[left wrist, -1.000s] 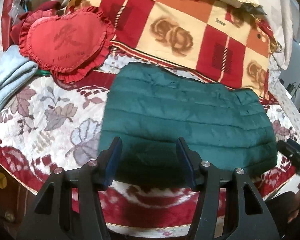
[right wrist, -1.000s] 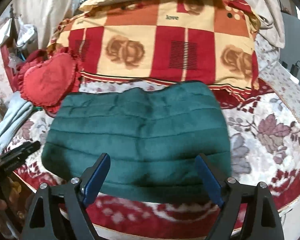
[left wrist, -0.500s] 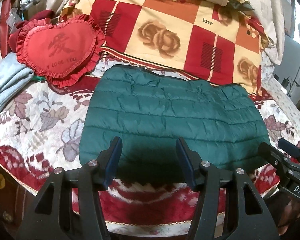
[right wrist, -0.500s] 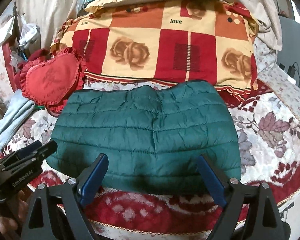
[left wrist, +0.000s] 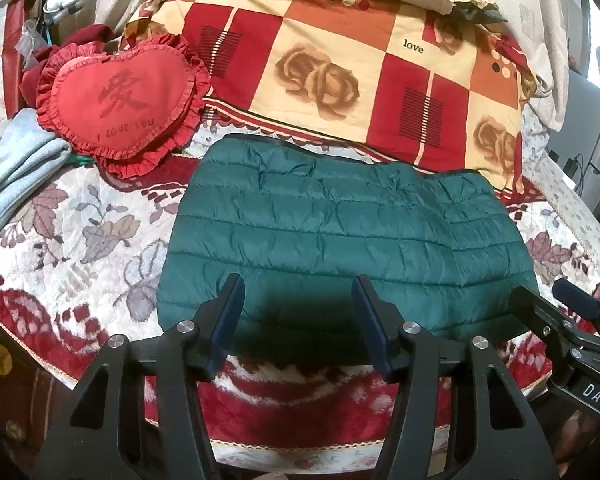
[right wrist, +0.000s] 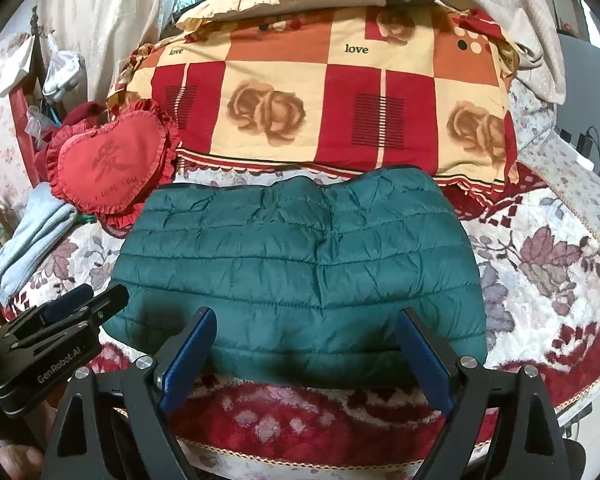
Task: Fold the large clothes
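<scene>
1. Left gripper [left wrist: 298, 312] is spread wide with nothing between its jaws. It hangs just over the near hem of the green puffer jacket [left wrist: 340, 248], toward the jacket's left half, and doesn't look to be touching the fabric.

2. Right gripper [right wrist: 304, 344] is in the same state: jaws fully apart, empty, parked above the near edge on the right half. You can see each gripper poking into the other's view, so they're side by side along that front edge.

3. The jacket lies flat on the bed [right wrist: 560, 264], on the floral red-and-white cover. It's already a compact rectangle with no sleeves sticking out, so I'd guess it's partway folded, or nearly done.

4. Beyond it: the checkered rose quilt [left wrist: 340, 64] touches or slightly overlaps the far edge, a red heart pillow [left wrist: 116, 100] sits off to the far left, and some grey clothing [left wrist: 16, 160] is beside that.

5. My read: this is the gap between folds. If another fold is coming, both grippers need to drop and pinch the near hem or the side corners. The fabric is puffy and slick, so they should bite deep.
</scene>
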The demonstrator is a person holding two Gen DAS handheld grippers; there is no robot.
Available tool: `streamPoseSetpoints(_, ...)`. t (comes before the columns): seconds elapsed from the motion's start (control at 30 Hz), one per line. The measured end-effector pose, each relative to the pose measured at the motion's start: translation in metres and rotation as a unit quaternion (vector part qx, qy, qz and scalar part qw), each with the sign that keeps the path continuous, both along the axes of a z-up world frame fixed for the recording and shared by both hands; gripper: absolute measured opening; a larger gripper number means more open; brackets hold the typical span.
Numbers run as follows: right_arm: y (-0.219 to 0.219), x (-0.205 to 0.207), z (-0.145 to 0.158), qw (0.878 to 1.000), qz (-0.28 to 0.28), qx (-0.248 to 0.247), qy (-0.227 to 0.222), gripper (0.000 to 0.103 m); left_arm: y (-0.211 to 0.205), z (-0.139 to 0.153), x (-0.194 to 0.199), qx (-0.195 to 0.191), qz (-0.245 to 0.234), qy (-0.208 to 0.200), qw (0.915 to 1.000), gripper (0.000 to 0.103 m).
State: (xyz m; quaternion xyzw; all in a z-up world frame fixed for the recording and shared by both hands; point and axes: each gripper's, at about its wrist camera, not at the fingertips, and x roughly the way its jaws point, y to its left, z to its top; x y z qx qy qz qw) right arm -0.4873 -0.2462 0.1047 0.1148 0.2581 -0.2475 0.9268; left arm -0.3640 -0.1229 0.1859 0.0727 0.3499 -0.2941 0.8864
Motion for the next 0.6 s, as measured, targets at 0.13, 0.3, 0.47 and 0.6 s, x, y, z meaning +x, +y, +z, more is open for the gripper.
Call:
streamPoseSetpoints(0.13,0.0009,0.0005,-0.0017,1.000,0.002,0.008,0.002,0.089,-0.0012,0.0004,-0.0027,0.001,0.003,-0.005,1.0000,0.056)
streamPoseSetpoints(0.3,-0.0002,-0.0006,-0.0023,1.000,-0.003,0.007,0.003,0.089,-0.0035,0.0023,-0.0061,0.006,0.005,-0.012,0.9999,0.056)
streamPoseSetpoints(0.47,-0.0028,-0.0034,-0.0012,1.000,-0.008,0.010,-0.001,0.089,-0.0057,0.0032,-0.0082,0.007,0.003,-0.014,0.9999,0.056)
streamPoseSetpoints(0.6,-0.0037,-0.0041,-0.0011,1.000,-0.007,0.011,0.000,0.089,-0.0079,0.0036,-0.0102,0.010,-0.001,-0.015,0.9998,0.056)
